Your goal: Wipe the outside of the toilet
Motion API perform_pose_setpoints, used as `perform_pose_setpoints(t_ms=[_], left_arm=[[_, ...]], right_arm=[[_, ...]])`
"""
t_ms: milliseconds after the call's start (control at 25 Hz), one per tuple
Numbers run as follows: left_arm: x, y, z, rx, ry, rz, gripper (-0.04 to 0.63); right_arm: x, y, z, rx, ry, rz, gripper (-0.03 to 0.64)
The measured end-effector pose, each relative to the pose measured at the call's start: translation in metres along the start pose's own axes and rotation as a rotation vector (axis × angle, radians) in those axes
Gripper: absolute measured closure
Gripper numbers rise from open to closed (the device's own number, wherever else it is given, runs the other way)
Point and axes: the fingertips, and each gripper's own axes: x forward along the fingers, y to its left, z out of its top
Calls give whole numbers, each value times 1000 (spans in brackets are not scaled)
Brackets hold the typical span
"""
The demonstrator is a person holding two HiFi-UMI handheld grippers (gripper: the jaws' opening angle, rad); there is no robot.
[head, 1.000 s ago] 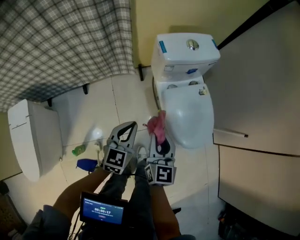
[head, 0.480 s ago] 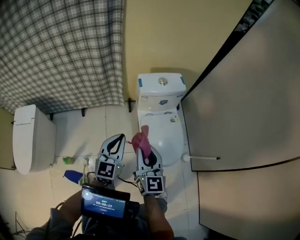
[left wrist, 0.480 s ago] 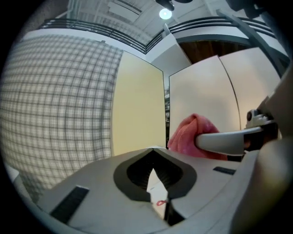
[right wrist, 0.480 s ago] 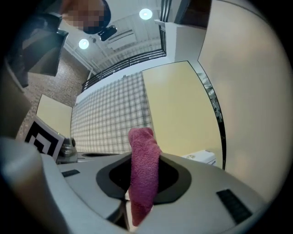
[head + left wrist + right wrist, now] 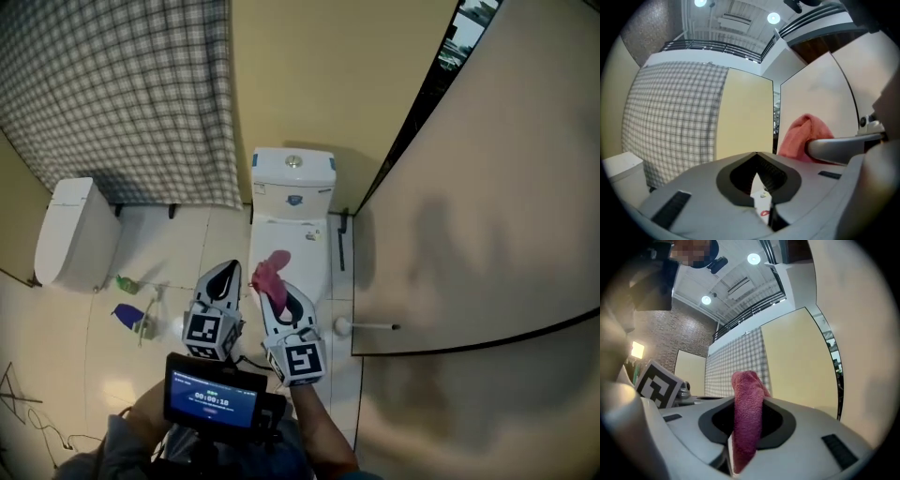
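Observation:
A white toilet [image 5: 292, 202] with its lid down stands against the yellow wall, just beyond both grippers in the head view. My right gripper [image 5: 277, 289] is shut on a pink cloth [image 5: 271, 272], which sticks up out of its jaws [image 5: 746, 413] and hangs over the toilet's near left side. Close to the left of it, my left gripper [image 5: 227, 272] is shut with nothing in it; its jaws meet at the tip [image 5: 756, 154]. The pink cloth [image 5: 801, 138] shows at the right of the left gripper view. Both gripper views point upward at walls and ceiling.
A beige partition [image 5: 487, 187] closes off the right side, with a toilet brush [image 5: 361, 326] on the floor at its foot. A checked curtain [image 5: 122, 94] hangs at left above a white bin [image 5: 70, 234]. Green [image 5: 127, 284] and blue [image 5: 127, 317] bottles lie on the tiles.
The head view has pulled back and up, so the toilet looks smaller and farther. Both grippers stay side by side, the right one still holding the cloth near the toilet's front left.

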Motion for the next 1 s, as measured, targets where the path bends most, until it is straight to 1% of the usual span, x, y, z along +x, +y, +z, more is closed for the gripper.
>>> perform_pose_setpoints(t_ms=[120,200,320,400,520,600,720,840,1000], left_arm=[[-20,-40,24,9,-8,-20,589],[-27,-48,34,17,-15,-11,589],[-33,-51,44,10,-27,-3,590],[-38,-58,51,6,-36,1,590],[-53,-77,62,-4,-57,8,590],[-55,-70,66,-7,-69,0,589],[-52,-52,68,-21,-81,-41,590],[-48,-49,73,-38,-104,-75,590],[-46,-46,78,-48,-128,-90,591]], right_arm=[[-29,-6,11,5,-17,-10,526],[-33,-8,15,8,-39,-3,526],[-39,-12,22,0,-33,-15,528],[-52,-15,31,-6,-29,-25,529],[-81,-16,52,-14,-63,-27,528],[-75,-8,57,-25,-72,-30,529],[-56,10,56,-51,-50,-45,529],[-48,15,60,-90,-65,-63,528],[-46,21,62,-105,-56,-67,529]])
